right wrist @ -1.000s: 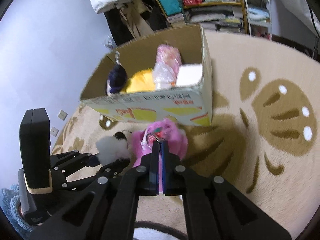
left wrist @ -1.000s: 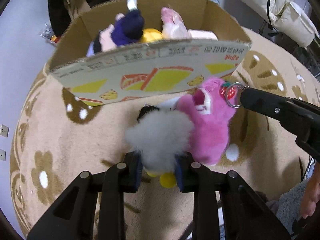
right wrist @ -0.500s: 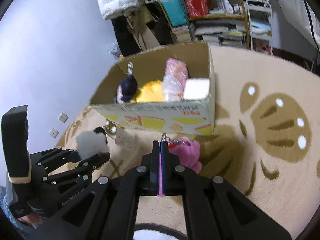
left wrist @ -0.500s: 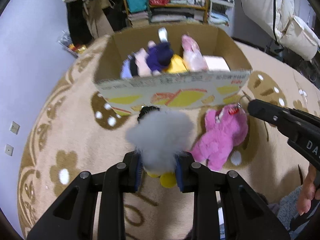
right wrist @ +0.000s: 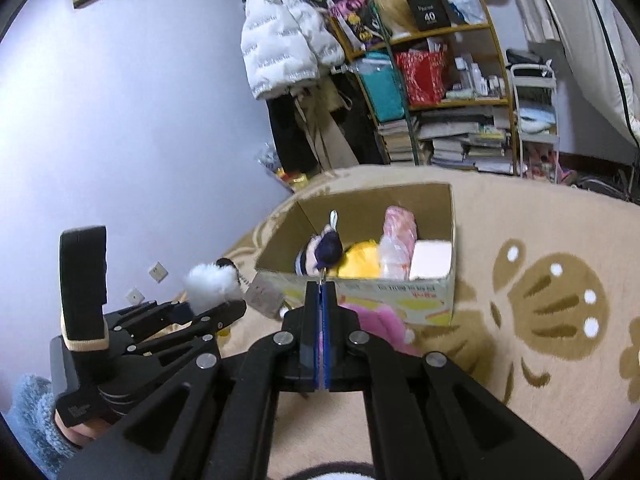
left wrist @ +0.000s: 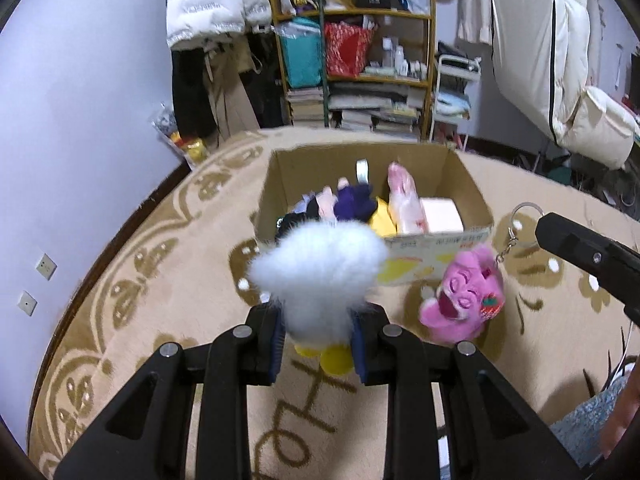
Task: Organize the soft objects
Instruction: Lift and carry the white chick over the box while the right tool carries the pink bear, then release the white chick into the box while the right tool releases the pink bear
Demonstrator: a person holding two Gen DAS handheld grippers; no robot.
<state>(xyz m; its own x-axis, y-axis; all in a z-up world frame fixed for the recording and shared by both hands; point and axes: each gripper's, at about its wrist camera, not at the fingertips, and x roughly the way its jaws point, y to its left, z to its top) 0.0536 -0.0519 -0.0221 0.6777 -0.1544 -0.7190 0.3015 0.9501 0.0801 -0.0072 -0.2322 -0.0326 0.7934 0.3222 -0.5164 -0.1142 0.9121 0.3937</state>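
The box (left wrist: 372, 216) stands on the rug (left wrist: 160, 280), holding several plush toys (left wrist: 354, 204). Behind it, a shelf (left wrist: 376, 60) stands past the rug's far edge. A jacket (left wrist: 216, 4) hangs left of the shelf.

The white toy (left wrist: 320, 276) at the frame's centre is long, fluffy fur; the pink plush (left wrist: 466, 298) at lower right is shorter, velvety pile, hung on a shiny metal key ring (left wrist: 526, 216). Both grippers, left (left wrist: 318, 344) and right (right wrist: 322, 316), are matt black plastic (with bright metal pins). The cardboard box (left wrist: 440, 168) is dull brown paperboard, printed outside. The carpet (left wrist: 168, 280) looks thick and fuzzy
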